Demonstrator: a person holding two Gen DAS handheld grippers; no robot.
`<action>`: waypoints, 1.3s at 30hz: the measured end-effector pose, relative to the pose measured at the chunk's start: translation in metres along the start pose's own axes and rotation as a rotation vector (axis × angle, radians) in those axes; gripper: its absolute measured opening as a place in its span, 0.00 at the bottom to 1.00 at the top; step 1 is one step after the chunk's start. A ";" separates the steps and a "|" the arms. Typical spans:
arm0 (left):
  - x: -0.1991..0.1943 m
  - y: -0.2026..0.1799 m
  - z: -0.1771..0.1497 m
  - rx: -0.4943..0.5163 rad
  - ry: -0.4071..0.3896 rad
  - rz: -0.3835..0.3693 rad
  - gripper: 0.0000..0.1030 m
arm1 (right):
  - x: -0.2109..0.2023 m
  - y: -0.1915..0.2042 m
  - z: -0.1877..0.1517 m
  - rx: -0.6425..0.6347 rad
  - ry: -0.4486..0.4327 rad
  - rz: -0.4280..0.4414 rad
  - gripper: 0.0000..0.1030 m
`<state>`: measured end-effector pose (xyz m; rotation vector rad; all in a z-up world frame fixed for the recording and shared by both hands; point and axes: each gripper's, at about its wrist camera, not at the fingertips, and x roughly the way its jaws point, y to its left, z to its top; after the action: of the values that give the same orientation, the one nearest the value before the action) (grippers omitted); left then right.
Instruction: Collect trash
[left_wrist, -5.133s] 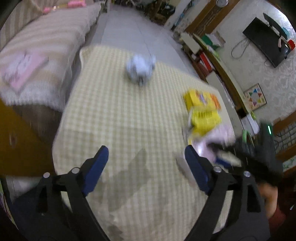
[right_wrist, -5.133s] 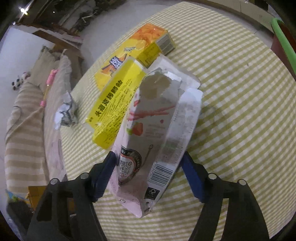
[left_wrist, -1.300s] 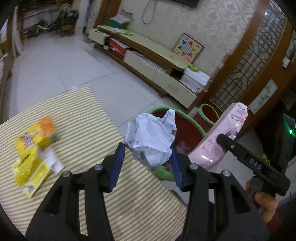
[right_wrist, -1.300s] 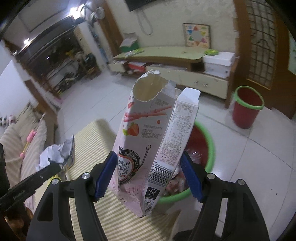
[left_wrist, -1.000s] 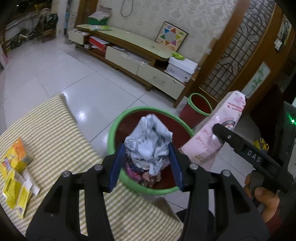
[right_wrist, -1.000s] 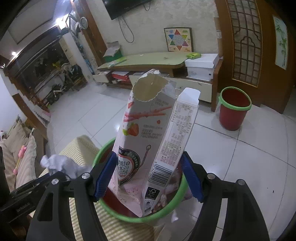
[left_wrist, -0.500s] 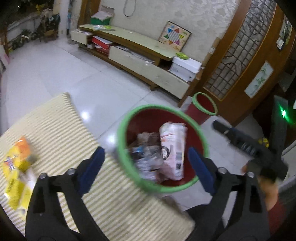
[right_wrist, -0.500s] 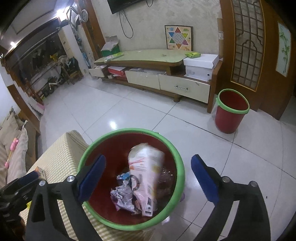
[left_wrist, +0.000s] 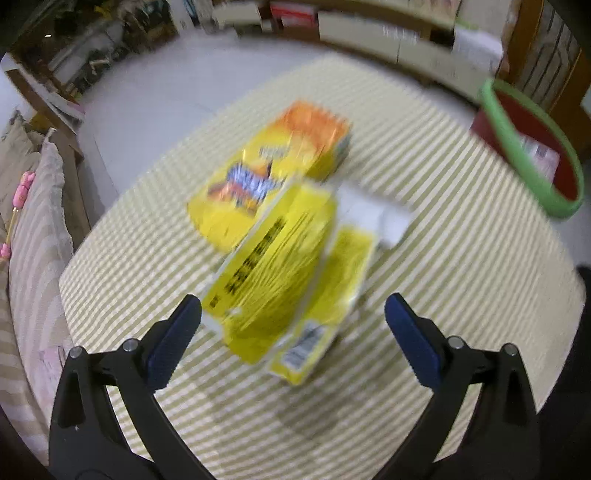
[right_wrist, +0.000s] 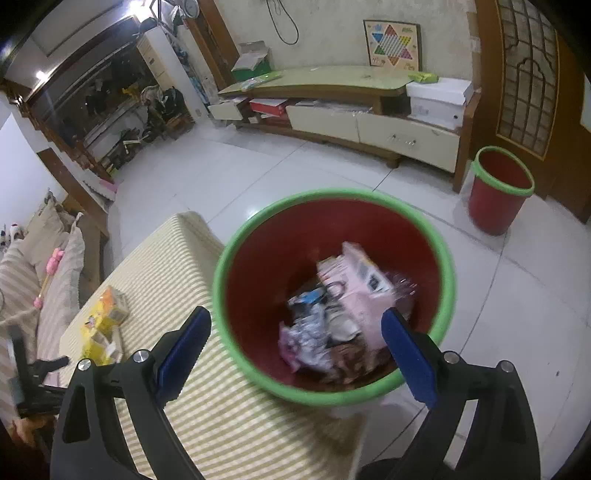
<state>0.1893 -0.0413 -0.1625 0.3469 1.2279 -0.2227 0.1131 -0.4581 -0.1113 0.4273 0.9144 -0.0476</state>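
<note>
Left wrist view: the left gripper (left_wrist: 293, 332), its 2 blue-padded fingers (left_wrist: 171, 341) spread wide and grasping nothing, hangs over the yellow-and-white checked tablecloth (left_wrist: 461, 258). 3 pieces of trash lie there in 1 cluster: 1 orange-and-yellow cardboard snack box (left_wrist: 273, 168), farthest from the gripper; 1 crumpled yellow foil bag with black lettering (left_wrist: 273, 273), overlapping the box's near end; and 1 flattened yellow carton with a barcode label (left_wrist: 325, 310), touching the bag's right side. A white scrap (left_wrist: 376, 216) lies just beyond the bag. The view is motion-blurred.

Right wrist view: the right gripper (right_wrist: 295, 350), fingers likewise released and empty, is above the large red plastic bin with a green rim (right_wrist: 369, 395), which stands against the table edge. The bin holds 1 pink snack carton (right_wrist: 354, 291), 1 crumpled white paper wad (right_wrist: 306, 332) and further blurred wrappers, too indistinct to count. 1 smaller red bin with a green rim (right_wrist: 498, 192) stands well apart beside the low TV cabinet (right_wrist: 332, 92); its contents are hidden.
</note>
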 end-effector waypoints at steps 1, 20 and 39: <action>0.005 0.001 0.001 0.010 0.014 0.000 0.94 | 0.000 0.004 -0.002 0.006 0.005 0.009 0.88; -0.028 0.004 -0.007 -0.197 -0.104 -0.155 0.44 | 0.009 0.096 -0.015 -0.209 0.109 0.106 0.88; -0.072 0.023 -0.107 -0.607 -0.196 -0.247 0.45 | 0.180 0.382 -0.057 -1.486 0.463 0.051 0.92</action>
<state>0.0795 0.0191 -0.1225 -0.3472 1.0827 -0.0840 0.2644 -0.0615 -0.1527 -0.9606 1.1385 0.7671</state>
